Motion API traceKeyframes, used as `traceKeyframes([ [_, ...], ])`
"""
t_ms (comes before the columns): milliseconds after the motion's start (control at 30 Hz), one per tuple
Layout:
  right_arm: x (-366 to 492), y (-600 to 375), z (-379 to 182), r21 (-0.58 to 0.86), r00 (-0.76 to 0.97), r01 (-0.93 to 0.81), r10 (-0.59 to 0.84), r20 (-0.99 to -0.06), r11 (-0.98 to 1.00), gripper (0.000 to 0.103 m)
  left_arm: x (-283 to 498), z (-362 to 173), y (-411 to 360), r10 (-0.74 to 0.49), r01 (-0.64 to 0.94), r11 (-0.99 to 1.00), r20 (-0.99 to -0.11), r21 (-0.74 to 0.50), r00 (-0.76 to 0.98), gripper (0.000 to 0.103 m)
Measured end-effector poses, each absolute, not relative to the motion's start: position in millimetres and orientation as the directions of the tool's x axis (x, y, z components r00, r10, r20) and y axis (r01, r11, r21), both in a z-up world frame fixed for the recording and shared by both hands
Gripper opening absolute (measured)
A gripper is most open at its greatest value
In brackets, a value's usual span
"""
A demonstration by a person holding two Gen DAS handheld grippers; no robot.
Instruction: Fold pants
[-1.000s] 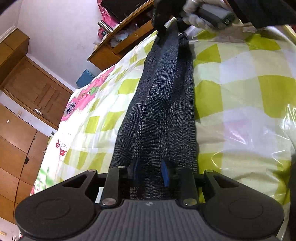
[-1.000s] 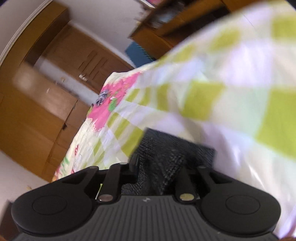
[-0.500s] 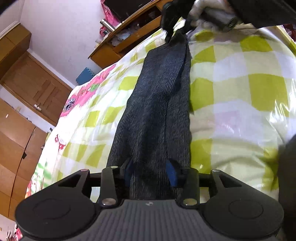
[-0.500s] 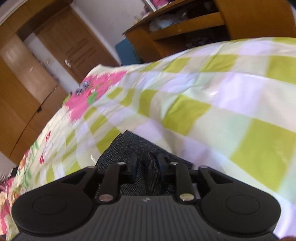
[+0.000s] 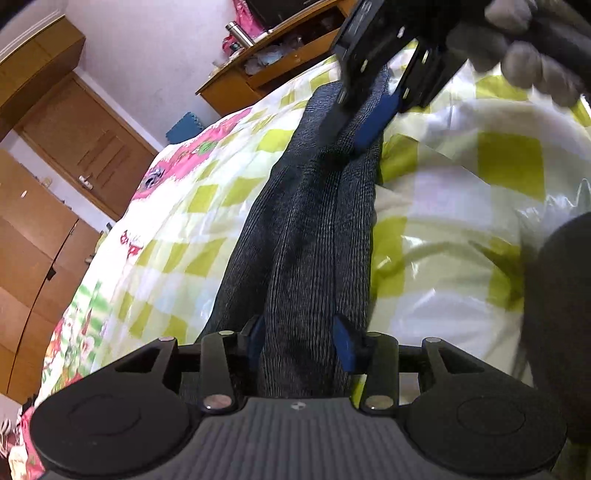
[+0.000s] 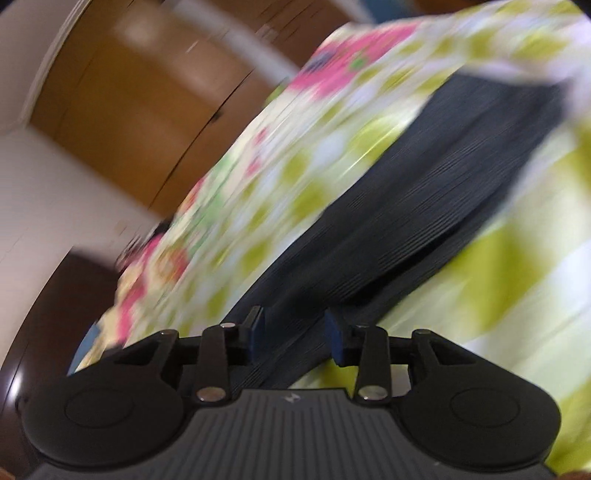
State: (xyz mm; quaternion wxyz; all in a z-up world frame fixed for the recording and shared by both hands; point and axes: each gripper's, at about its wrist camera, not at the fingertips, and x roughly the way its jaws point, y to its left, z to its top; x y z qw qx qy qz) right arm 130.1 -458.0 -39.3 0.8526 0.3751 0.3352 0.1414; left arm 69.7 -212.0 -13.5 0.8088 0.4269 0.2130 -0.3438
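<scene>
Dark grey pants point(image 5: 306, 229) lie lengthwise as a narrow strip on the green-and-white checked bedspread point(image 5: 461, 206). My left gripper point(image 5: 298, 336) sits at their near end. Its blue pads stand apart on either side of the fabric, which lies loose between them. Farther along the strip, my right gripper point(image 5: 356, 125) hovers just over the pants with its pads spread, held by a grey-gloved hand point(image 5: 524, 48). The right wrist view is blurred: the right gripper point(image 6: 295, 332) is open above the pants point(image 6: 424, 206), which run away to the upper right.
A wooden desk point(image 5: 255, 77) with clutter and a metal flask point(image 5: 236, 33) stands beyond the bed. Wooden doors and a wardrobe point(image 5: 85, 158) fill the left. A blue mat point(image 5: 184, 127) lies on the floor. A dark sleeve or body point(image 5: 561, 317) crowds the right edge.
Both grippers opened and let go of the pants. The right gripper left the far end of the pants and swung quickly nearer along them. The left gripper drew back slightly.
</scene>
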Motion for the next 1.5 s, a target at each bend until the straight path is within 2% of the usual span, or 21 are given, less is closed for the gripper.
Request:
traceKeyframes([
  [100,149,-437,-53,0.719,0.688,-0.011,0.527,-0.499,0.695,0.036,65,-13,-204,-0.369,0.733,0.412,-0.636,0.542,0.677,0.055],
  [133,154,-433,-61,0.695,0.664,0.019,0.51,-0.547,0.719,0.033,64,-14,-203,-0.369,0.735,0.41,-0.639,0.539,0.675,0.055],
  [167,154,-434,-68,0.685,0.645,0.055,0.498,-0.58,0.726,0.025,64,-16,-202,-0.364,0.738,0.406,-0.646,0.539,0.671,0.055],
  [200,153,-436,-71,0.684,0.638,0.063,0.498,-0.588,0.727,0.021,64,-18,-200,-0.357,0.739,0.4,-0.65,0.542,0.67,0.055],
  [233,151,-438,-68,0.684,0.633,0.062,0.501,-0.59,0.727,0.021,63,-19,-199,-0.357,0.739,0.398,-0.65,0.543,0.67,0.055],
  [267,149,-439,-64,0.678,0.63,0.073,0.493,-0.6,0.732,0.022,63,-19,-197,-0.362,0.742,0.403,-0.651,0.537,0.667,0.055],
  [300,147,-439,-57,0.672,0.632,0.077,0.486,-0.604,0.736,0.029,63,-18,-194,-0.368,0.745,0.415,-0.653,0.522,0.662,0.055],
  [400,142,-433,-41,0.653,0.666,0.038,0.468,-0.581,0.756,0.04,63,-16,-190,-0.377,0.744,0.448,-0.651,0.495,0.66,0.055],
  [533,153,-443,-54,0.682,0.712,0.126,0.413,-0.568,0.721,0.041,61,-14,-189,-0.382,0.733,0.461,-0.634,0.5,0.672,0.055],
  [733,147,-470,-62,0.749,0.814,0.237,0.294,-0.5,0.618,0.041,59,-14,-185,-0.389,0.73,0.467,-0.626,0.499,0.676,0.055],
  [1000,146,-501,-65,0.751,0.85,0.277,0.212,-0.483,0.6,0.044,62,-12,-185,-0.39,0.726,0.485,-0.623,0.487,0.678,0.055],
  [1067,153,-502,-68,0.771,0.855,0.259,0.233,-0.463,0.582,0.051,63,-12,-186,-0.389,0.726,0.486,-0.623,0.487,0.678,0.055],
  [1167,157,-498,-67,0.813,0.856,0.191,0.312,-0.413,0.551,0.053,65,-11,-187,-0.387,0.725,0.48,-0.622,0.495,0.681,0.055],
  [1267,155,-489,-63,0.84,0.858,0.06,0.402,-0.32,0.54,0.053,68,-10,-188,-0.388,0.723,0.479,-0.619,0.497,0.683,0.055],
  [1300,157,-486,-61,0.837,0.848,0.017,0.435,-0.302,0.548,0.056,68,-10,-188,-0.387,0.723,0.478,-0.619,0.499,0.684,0.055],
  [1400,176,-476,-67,0.804,0.799,0.011,0.478,-0.365,0.595,0.06,70,-11,-189,-0.382,0.721,0.475,-0.619,0.505,0.686,0.055],
  [1433,183,-473,-70,0.799,0.781,0.027,0.487,-0.392,0.601,0.058,70,-12,-189,-0.38,0.72,0.475,-0.62,0.506,0.687,0.055],
  [1467,187,-470,-71,0.791,0.766,0.038,0.49,-0.415,0.61,0.041,70,-11,-189,-0.379,0.719,0.476,-0.62,0.507,0.687,0.055],
  [1500,188,-466,-70,0.78,0.751,0.044,0.494,-0.437,0.624,0.019,70,-10,-188,-0.379,0.719,0.477,-0.619,0.506,0.688,0.055],
])
